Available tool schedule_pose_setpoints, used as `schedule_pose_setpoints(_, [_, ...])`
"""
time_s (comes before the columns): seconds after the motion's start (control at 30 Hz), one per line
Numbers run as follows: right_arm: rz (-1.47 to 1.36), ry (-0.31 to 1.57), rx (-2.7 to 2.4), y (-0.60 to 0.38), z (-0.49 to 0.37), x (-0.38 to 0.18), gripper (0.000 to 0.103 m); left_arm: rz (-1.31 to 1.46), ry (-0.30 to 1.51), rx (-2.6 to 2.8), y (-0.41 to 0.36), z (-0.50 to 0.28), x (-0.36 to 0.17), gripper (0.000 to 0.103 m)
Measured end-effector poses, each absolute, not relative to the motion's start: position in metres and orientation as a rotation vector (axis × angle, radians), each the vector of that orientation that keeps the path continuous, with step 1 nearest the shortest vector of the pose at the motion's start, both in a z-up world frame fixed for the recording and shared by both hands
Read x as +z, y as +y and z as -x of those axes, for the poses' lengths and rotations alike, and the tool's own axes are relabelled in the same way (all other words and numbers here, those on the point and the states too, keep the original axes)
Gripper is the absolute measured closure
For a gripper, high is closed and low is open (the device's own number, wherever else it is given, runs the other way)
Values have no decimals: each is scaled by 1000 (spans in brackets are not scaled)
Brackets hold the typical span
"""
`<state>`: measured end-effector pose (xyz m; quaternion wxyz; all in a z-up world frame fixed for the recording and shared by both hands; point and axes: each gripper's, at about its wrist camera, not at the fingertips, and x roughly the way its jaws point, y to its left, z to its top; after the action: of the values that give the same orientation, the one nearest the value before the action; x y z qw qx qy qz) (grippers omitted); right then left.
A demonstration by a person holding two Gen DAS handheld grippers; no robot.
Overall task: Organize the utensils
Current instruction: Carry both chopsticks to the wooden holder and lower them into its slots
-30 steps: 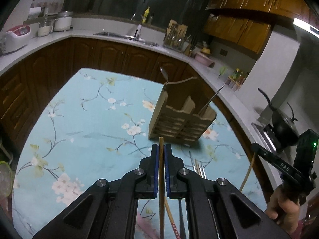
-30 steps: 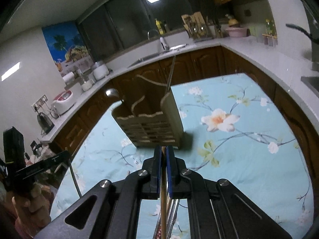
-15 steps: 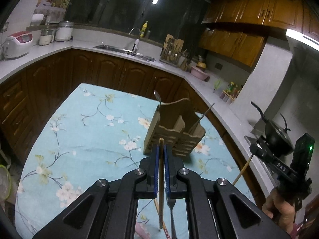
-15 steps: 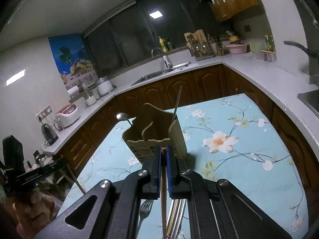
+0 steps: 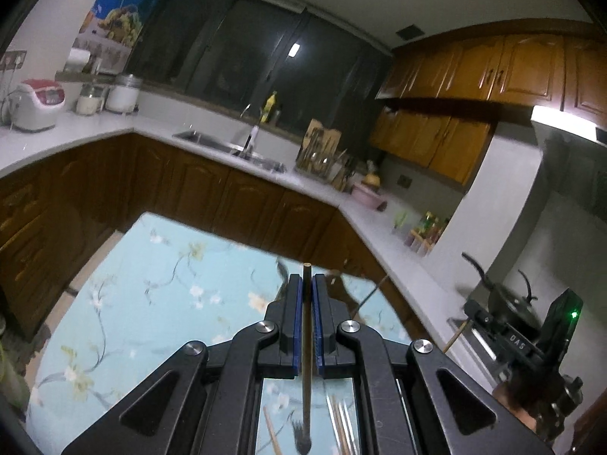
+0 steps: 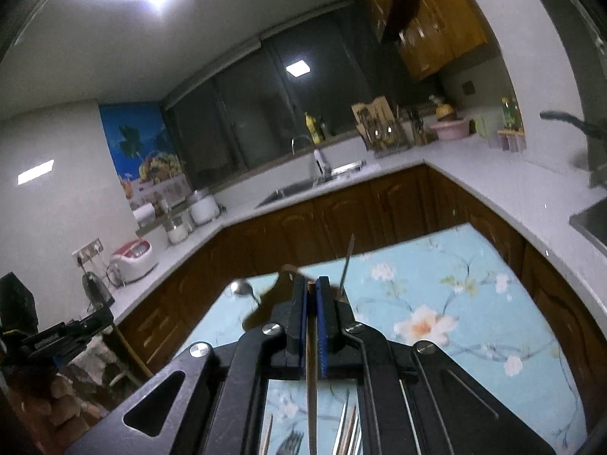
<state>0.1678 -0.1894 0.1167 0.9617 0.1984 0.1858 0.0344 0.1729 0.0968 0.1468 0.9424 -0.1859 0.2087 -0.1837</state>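
Observation:
My left gripper (image 5: 307,282) is shut on a wooden chopstick (image 5: 306,371) that runs lengthwise between its blue pads, tip poking past them. My right gripper (image 6: 311,284) is likewise shut on a second chopstick (image 6: 311,375). The wooden utensil holder (image 6: 265,305) stands on the table just beyond the right fingers, mostly hidden by them, with a spoon (image 6: 241,287) and a thin metal stick (image 6: 347,261) rising from it. In the left wrist view only blurred edges of the holder (image 5: 282,278) show past the fingers. Loose cutlery (image 6: 290,440) lies on the cloth below both grippers.
The table wears a light blue floral cloth (image 5: 151,303). Dark wooden cabinets and a white counter with a sink (image 5: 227,148) wrap around it. A black pot (image 5: 504,299) sits on the stove at the right. A hand holds the other gripper (image 5: 508,337) at the right edge.
Both grippers have risen and tipped upward, each still clamping its chopstick. The holder has dropped low in both views and now sits largely behind the fingers.

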Motion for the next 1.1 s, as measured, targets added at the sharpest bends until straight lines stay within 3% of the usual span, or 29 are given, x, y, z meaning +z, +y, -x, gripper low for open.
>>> schedule_pose_setpoints(0.57, [-398,155,42,-200,-226,162,98,396,250,-361,75,-254,125,100])
schedule_pose_setpoints(1.1, [-407,210,-3,-210,-277,113,98,361,255,-290,17,-323,45,100])
